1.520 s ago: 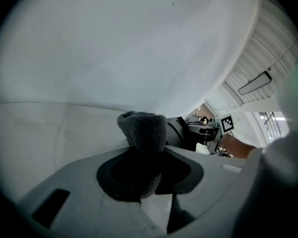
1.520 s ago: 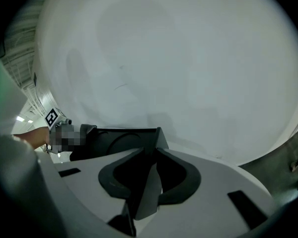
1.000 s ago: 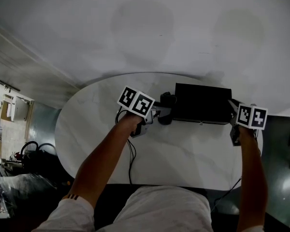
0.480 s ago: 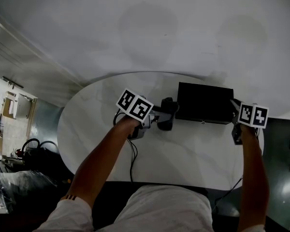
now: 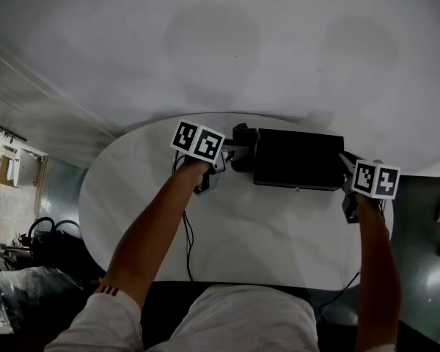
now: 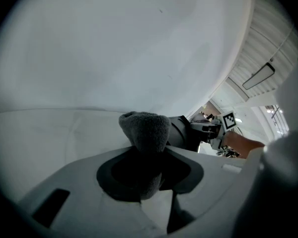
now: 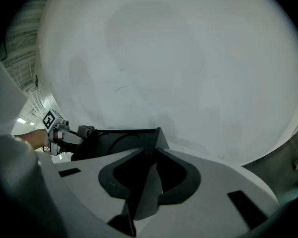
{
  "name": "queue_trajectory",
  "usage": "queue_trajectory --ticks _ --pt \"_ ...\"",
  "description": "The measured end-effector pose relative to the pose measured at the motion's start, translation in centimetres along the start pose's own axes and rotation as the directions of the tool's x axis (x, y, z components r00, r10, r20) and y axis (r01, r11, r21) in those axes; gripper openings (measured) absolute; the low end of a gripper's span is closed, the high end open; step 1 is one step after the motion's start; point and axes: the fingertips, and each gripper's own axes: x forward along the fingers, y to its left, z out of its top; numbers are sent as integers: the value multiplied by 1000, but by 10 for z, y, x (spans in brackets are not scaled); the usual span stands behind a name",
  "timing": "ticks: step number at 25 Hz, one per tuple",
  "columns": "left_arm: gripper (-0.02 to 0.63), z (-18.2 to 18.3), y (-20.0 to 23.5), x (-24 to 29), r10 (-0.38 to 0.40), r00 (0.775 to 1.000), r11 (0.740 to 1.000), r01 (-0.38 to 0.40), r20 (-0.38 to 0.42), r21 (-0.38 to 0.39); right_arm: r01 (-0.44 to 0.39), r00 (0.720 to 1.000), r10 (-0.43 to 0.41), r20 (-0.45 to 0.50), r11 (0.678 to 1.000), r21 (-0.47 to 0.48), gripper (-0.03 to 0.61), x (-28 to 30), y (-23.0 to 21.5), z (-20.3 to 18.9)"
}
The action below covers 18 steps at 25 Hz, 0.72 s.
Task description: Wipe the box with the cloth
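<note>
Firmly, left tongs (image 5: 232, 151) hold cloth (image 6: 145, 130) against box (image 5: 297, 158); right tongs (image 7: 154, 150) clamp box

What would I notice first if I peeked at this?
A black box sits in the middle of a white oval table. At the box's left end, the left gripper pinches a fuzzy dark grey cloth. The right gripper clamps the box's right end, and both grippers carry cubes with black-and-white squares.

Near end of box (image 7: 120, 142) hidden behind right gripper (image 7: 156, 142); lower half of cloth (image 6: 145, 129) buried w/in left gripper (image 6: 148, 157).
</note>
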Motion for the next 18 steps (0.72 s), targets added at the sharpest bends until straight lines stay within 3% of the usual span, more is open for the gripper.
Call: queue_trajectory --ticks 9,18 --pt "118 19 16 13 1 1000 1000 -1 22 -15 -6 1000 5 7 1000 6 75 0 0 1" --pt "118 11 0 15 -38 999 999 39 36 -24 -2 1000 2 8 1000 5 75 0 -2 1"
